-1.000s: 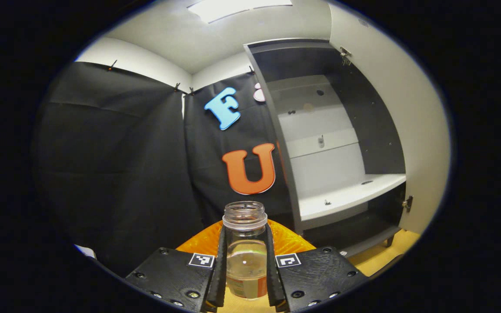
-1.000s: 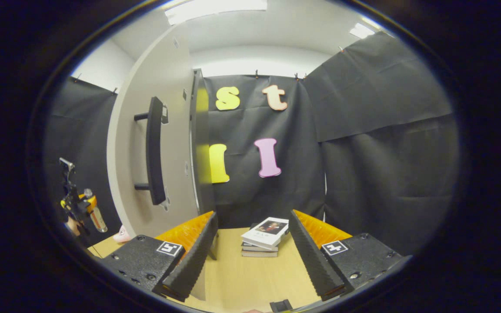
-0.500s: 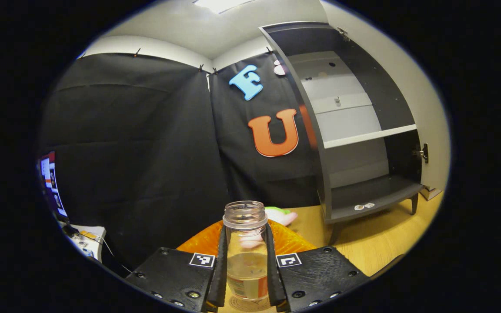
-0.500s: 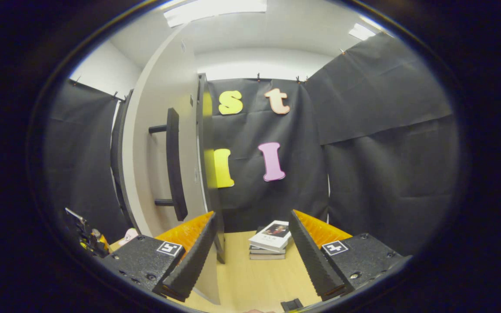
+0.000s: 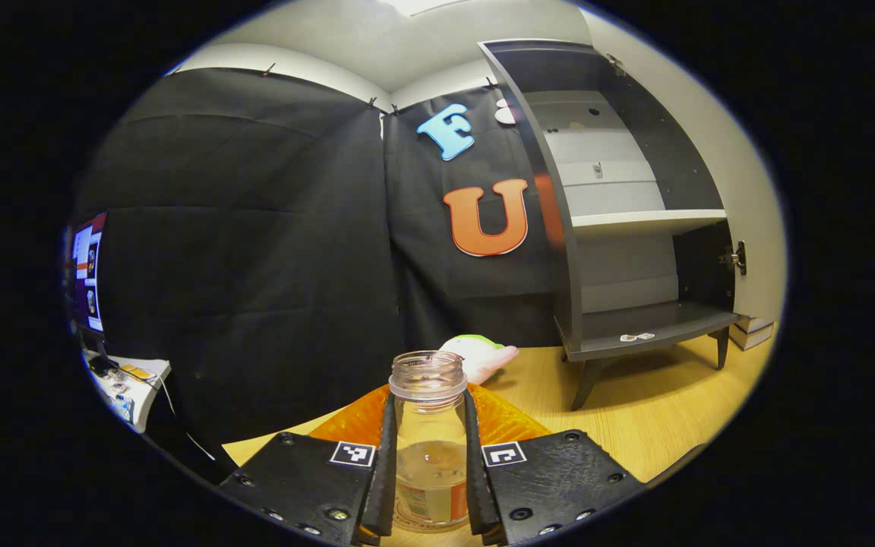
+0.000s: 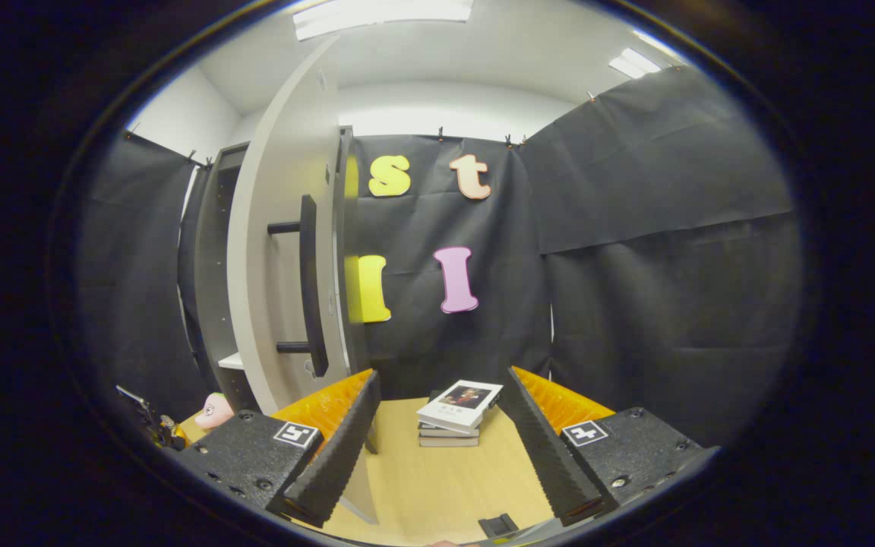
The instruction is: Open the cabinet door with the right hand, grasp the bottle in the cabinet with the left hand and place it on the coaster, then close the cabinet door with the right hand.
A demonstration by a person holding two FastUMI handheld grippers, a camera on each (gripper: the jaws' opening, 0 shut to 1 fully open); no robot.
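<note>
Wooden tabletop [image 5: 658, 425] lay bare between the left gripper [image 5: 428, 486] and the cabinet [image 5: 620, 228], leaving free room toward the right in the left gripper view. Left gripper was clenched on the bottle [image 5: 428, 441], both fingers pressed against its clear sides; bottle upright, lidless, part full of liquid, its base at or just above the table. I could not tell whether a coaster lay under it. Behind the bottle sat a pale toy with a green top [image 5: 477, 355], near the cabinet's front leg. Cabinet stood open, white shelf and dark bottom board both in sight, two small stickers on the bottom board.

In the right gripper view the left gripper [image 6: 153, 425] showed low at the left edge. Cabinet door [image 6: 285, 258] stood swung out, seen nearly edge-on, its dark bar handle [image 6: 310, 289] just left of the right gripper [image 6: 437, 441]. Right gripper's fingers stood spread wide, nothing between them. Past them a stack of books [image 6: 456, 414] rested on the table, clear of the door's edge.

Versus a second ago: bottle had come down out of the cabinet to table level; door handle appeared narrower.
</note>
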